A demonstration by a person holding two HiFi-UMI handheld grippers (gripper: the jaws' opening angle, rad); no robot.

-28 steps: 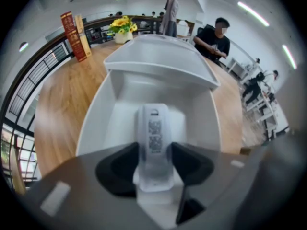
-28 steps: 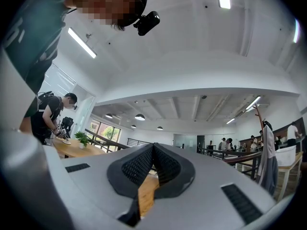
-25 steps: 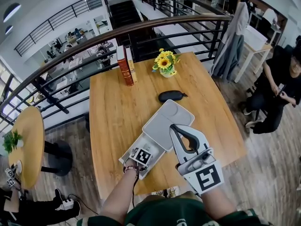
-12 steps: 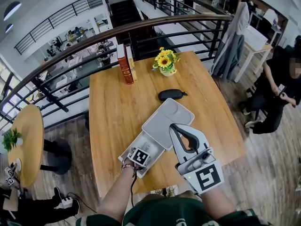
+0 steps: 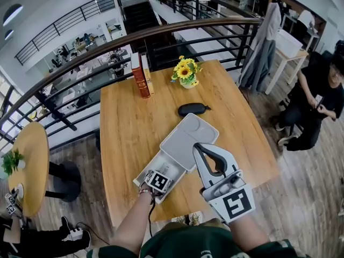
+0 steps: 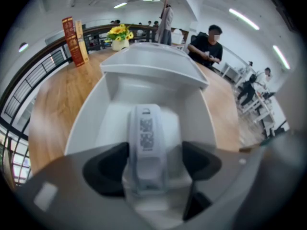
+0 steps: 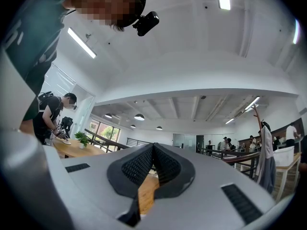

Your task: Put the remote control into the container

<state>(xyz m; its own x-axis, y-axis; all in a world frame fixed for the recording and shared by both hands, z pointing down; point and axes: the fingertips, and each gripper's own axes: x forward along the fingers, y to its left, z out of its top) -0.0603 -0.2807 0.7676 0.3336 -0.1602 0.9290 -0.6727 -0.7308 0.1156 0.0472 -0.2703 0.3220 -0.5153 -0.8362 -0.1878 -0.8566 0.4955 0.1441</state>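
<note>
Now left gripper (image 6: 154, 161) low in frame, jaws just opening, spread, white remote control (image 6: 147, 138) loose between them inside white container (image 6: 85, 116); right gripper (image 7: 153, 147) pressed together, empty

the container (image 6: 84, 119) is open from above, but the remote control (image 6: 146, 138) fills its middle, and its lid (image 5: 188, 138) lies just far-right. the table (image 5: 126, 128) to the left is bare; the black case (image 5: 192, 109), flowers (image 5: 185, 71) and books (image 5: 141, 74) stand far.
</note>
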